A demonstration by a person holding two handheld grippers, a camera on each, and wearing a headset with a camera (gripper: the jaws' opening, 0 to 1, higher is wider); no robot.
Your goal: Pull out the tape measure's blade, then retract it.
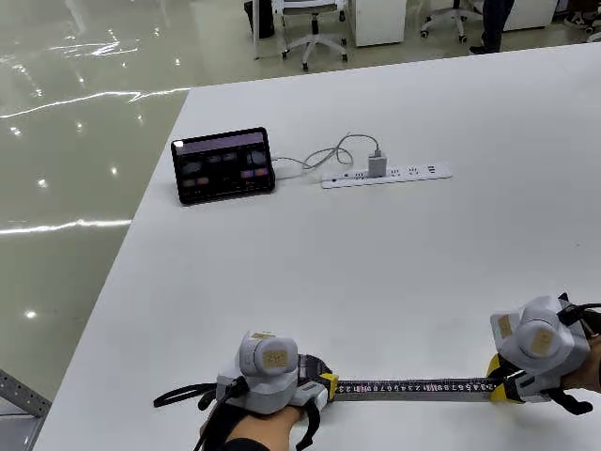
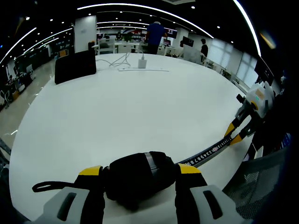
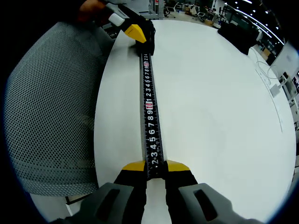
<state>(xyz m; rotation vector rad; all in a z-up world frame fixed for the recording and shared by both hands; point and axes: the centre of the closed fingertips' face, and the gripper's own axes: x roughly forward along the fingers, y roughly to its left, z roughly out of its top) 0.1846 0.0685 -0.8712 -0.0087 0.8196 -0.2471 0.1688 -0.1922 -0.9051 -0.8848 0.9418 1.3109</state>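
A black tape measure case (image 2: 140, 177) lies on the white table near its front edge, and my left gripper (image 2: 140, 173) is shut on it. In the head view the case (image 1: 313, 368) sits under the left gripper (image 1: 319, 383). The blade (image 1: 413, 386) runs out flat to the right, numbers up, over a short stretch of table. My right gripper (image 3: 152, 166) is shut on the blade's end (image 3: 151, 161), at the right of the head view (image 1: 498, 383). Along the blade (image 3: 147, 107) the right gripper view reaches the case (image 3: 148, 35).
A black tablet (image 1: 223, 164) stands propped at the table's far left. A white power strip (image 1: 385, 175) with a plugged charger and cable lies beside it. A mesh chair back (image 3: 51, 112) is close to the table's front edge. Office chairs stand beyond the table.
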